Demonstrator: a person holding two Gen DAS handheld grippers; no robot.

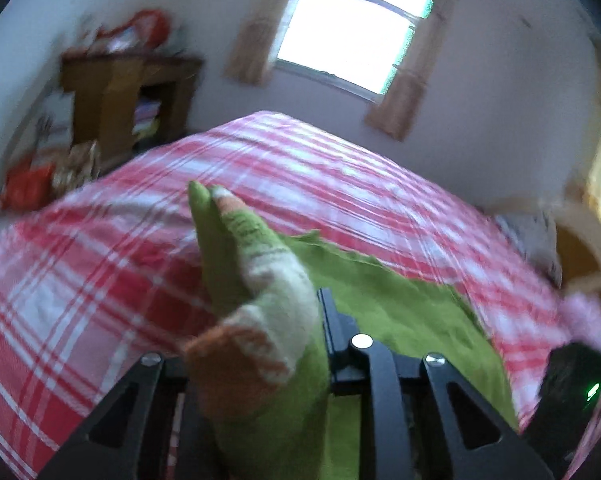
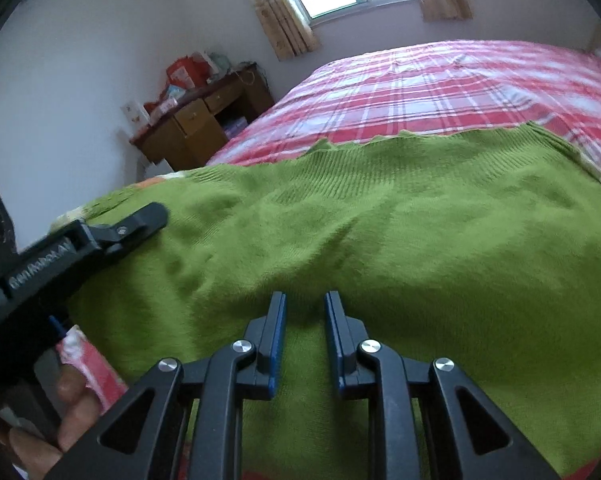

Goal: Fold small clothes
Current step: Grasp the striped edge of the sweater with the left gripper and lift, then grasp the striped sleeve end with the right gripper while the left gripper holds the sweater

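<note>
A small green knitted sweater (image 2: 380, 232) lies spread on the red and white checked bed (image 2: 420, 80). My left gripper (image 1: 300, 320) is shut on the sweater's sleeve (image 1: 260, 280), which has white and orange bands, and holds it raised above the bed. The sleeve hides the left finger. In the right wrist view the left gripper (image 2: 140, 220) sits at the sweater's left edge. My right gripper (image 2: 305, 300) is open, its blue-padded fingers resting on the sweater's near part with nothing between them.
A wooden desk (image 2: 204, 120) with red bags stands at the far left by the wall. A window with beige curtains (image 2: 292, 12) is behind the bed. A person's hand (image 2: 60, 408) holds the left gripper's handle.
</note>
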